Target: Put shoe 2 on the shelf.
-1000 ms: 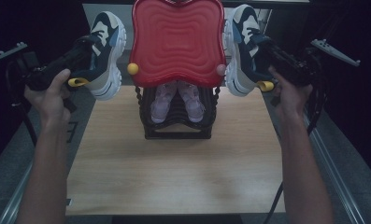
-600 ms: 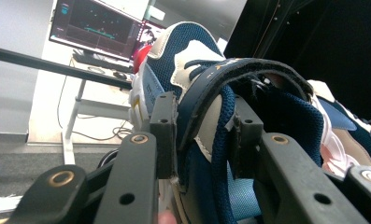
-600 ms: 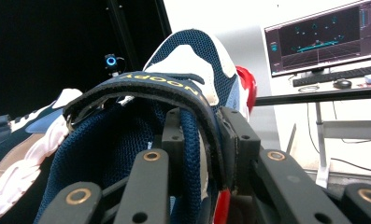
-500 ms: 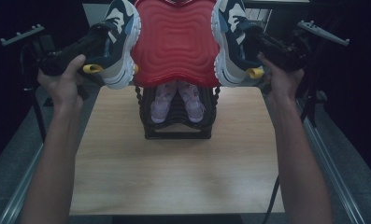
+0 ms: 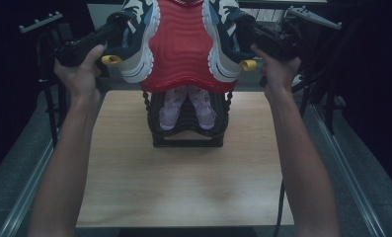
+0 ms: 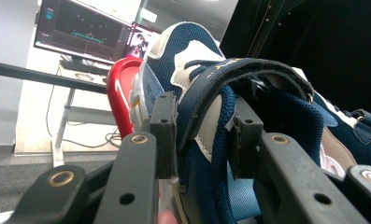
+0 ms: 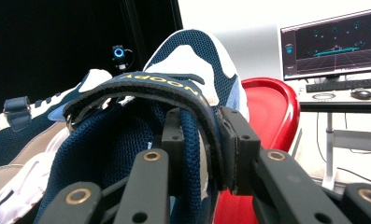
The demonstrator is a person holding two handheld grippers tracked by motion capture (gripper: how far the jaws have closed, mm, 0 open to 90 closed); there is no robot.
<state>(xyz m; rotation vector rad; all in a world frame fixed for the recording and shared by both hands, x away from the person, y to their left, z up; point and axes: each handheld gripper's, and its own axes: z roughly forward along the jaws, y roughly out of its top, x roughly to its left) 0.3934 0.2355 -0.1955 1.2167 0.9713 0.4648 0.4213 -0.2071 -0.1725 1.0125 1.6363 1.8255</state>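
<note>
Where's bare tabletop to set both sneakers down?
The light wooden tabletop is bare from the black tiered shoe rack to the near edge, between the forearms. Narrower bare strips flank the rack. The far end is crowded: rack, pink shoes, red wavy tray above.

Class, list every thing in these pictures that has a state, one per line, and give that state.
Left gripper: shut on left sneaker's collar.
Right gripper: shut on right sneaker's collar.
Left sneaker: held in the air, sole toward the red tray.
Right sneaker: held in the air, sole toward the red tray.
Red tray: on top of the rack, between the sneakers.
Pink shoes: stowed in the rack.
Rack: standing on the table.
Monitor: on.
</note>
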